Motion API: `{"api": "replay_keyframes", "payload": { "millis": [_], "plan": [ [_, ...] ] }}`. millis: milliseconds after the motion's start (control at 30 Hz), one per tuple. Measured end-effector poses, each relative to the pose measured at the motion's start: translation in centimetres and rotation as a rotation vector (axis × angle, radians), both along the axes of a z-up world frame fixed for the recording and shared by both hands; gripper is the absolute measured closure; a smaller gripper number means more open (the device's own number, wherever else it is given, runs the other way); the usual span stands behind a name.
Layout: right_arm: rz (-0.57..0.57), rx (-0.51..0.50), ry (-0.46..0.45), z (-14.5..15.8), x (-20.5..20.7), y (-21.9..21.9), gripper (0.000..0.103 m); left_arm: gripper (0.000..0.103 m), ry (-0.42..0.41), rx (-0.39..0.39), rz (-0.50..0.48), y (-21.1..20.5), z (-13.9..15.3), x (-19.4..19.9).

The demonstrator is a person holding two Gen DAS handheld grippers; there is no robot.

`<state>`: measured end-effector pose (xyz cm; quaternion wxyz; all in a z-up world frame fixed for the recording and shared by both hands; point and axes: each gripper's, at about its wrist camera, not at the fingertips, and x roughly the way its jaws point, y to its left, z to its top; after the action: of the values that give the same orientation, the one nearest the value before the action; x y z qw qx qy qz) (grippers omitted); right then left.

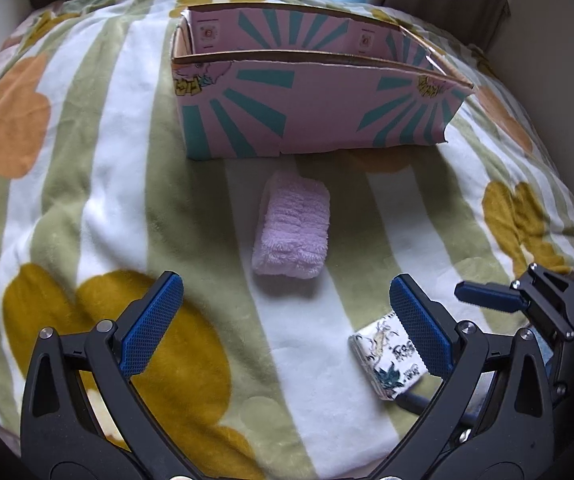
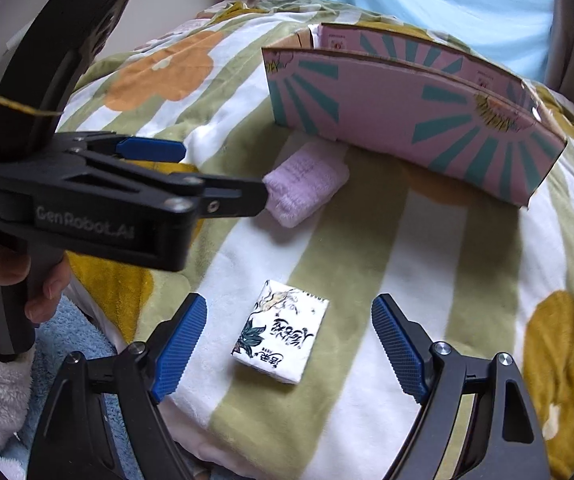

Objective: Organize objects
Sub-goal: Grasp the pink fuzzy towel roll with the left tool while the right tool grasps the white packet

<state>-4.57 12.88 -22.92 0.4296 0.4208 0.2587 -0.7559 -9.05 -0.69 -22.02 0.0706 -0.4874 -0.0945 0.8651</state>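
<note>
A green-and-white striped blanket (image 1: 87,184) with orange and mustard flowers covers the soft surface, and a pink cardboard box (image 1: 311,116) with teal sunburst rays stands open-topped at its far side. In the left wrist view, the left gripper (image 1: 287,324) hovers with its blue-padded jaws spread wide and nothing between them; a rolled lilac towel (image 1: 293,226) lies just beyond the fingertips, roughly centred on the gap, between the gripper and the box and close to the box's front wall without touching it. A small printed tissue pack (image 1: 383,356), white with dark ink drawings, lies on the blanket partly under the left gripper's right-hand finger (image 1: 423,332). In the right wrist view, the right gripper (image 2: 289,340) is likewise released, its two blue pads standing well apart on either side of the tissue pack (image 2: 281,338), which lies flat on a white stripe between them, touching neither pad. The pack sits slightly turned relative to the fingers. From this view the left gripper (image 2: 223,172) reaches in from the left edge, held by a hand (image 2: 15,280), with its tip just in front of the lilac towel (image 2: 305,180), which lies near the foot of the box (image 2: 427,128).
</note>
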Motion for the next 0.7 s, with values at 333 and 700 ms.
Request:
{"api": "replay_keyframes", "payload": {
  "millis": [333,700],
  "plan": [
    [-0.059,0.033,0.031,-3.4,-0.4,-0.1,0.021,0.000,0.004,-0.017,0.000,0.7,-3.3,-3.1],
    [-0.060,0.029,0.011,-4.5,-0.6,0.3,0.031,0.011,0.047,-0.040,-0.048,2.6,-5.1,-4.3]
  ]
}}
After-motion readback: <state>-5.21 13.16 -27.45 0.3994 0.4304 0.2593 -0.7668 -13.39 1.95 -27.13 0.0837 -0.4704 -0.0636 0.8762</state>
